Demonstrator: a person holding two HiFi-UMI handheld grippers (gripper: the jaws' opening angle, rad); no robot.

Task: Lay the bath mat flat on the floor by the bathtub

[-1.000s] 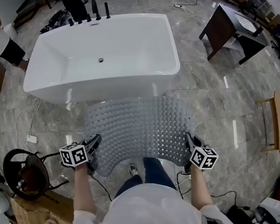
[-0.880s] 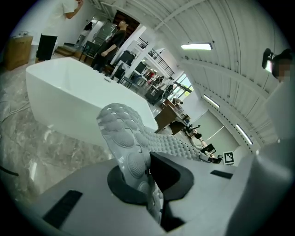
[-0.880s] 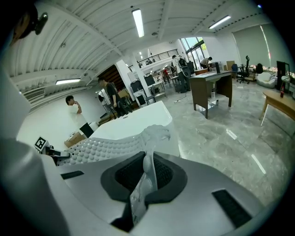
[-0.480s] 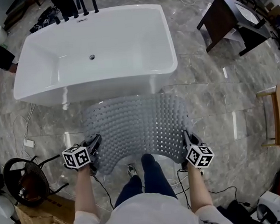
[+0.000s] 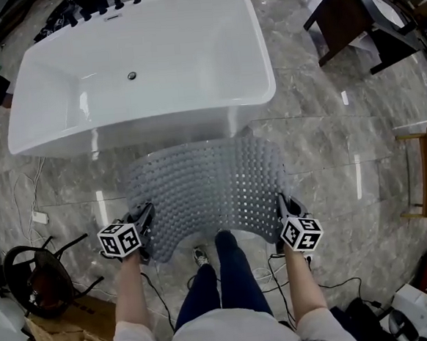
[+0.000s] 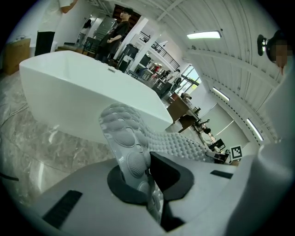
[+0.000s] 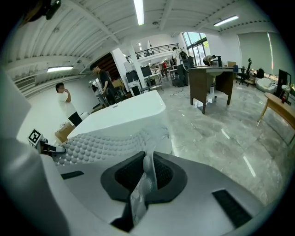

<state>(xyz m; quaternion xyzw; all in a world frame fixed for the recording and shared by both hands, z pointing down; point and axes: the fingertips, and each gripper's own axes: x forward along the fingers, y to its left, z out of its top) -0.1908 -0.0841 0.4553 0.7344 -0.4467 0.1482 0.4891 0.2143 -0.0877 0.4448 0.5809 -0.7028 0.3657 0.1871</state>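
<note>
Left gripper (image 5: pixel 144 214) and right gripper (image 5: pixel 281 202), jaws clamped on the mat's (image 5: pixel 208 192) corners farthest from the bathtub (image 5: pixel 139 69): lower evenly (bathtub-side edge first).

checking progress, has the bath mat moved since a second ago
Yes: the bath mat has sunk toward the floor, now spanning less of the near side of the bathtub.

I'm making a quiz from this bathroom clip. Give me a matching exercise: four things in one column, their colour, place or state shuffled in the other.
1 bath mat
2 bathtub
3 left gripper
4 dark table

A white, drain visible
B shut on the mat's corner
C grey, covered in bumps
D top right of the head view

Pairs: 1-C, 2-A, 3-B, 4-D
</note>
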